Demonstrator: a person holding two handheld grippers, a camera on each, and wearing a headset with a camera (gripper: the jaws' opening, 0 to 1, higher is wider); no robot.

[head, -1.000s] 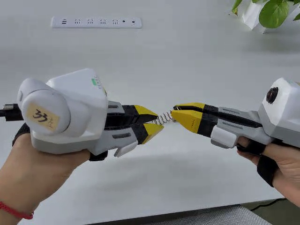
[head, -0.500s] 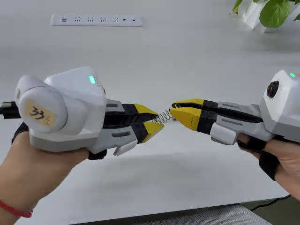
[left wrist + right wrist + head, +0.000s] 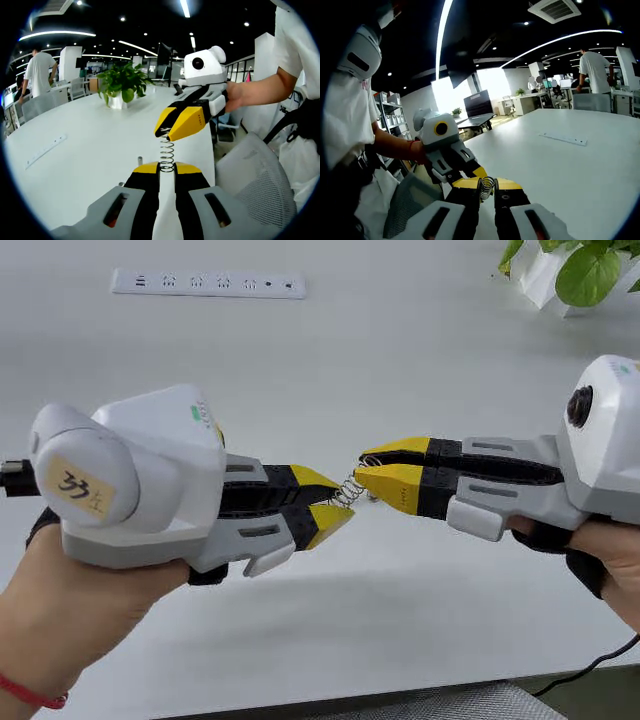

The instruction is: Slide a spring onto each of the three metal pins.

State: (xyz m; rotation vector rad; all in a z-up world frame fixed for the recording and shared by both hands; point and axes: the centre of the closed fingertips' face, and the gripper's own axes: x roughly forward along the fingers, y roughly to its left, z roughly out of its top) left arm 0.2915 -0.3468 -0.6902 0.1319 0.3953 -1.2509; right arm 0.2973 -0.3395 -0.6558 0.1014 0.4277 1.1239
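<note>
Here both grippers are held up above the white counter, tip to tip, with the spring stretched across the short gap between them. The left gripper comes in from the left of the head view. Its yellow jaws are drawn in on the spring's near end and pinch it. In the left gripper view the coil rises straight out from between those jaws. The right gripper reaches in from the opposite side, tilted slightly down toward its partner. Its jaws are almost together and nip the spring's other end (only a thin dark slit shows between them). In the right gripper view the spring is seen nearly end-on, a small ring of wire sitting right at the tips of that gripper's own jaws.

A short grey peg stands on the counter just beside the left gripper's jaws; I cannot tell whether it is one of the pins. A white power strip lies at the far edge of the counter, well apart from the grippers. A potted plant stands at the far right corner.
</note>
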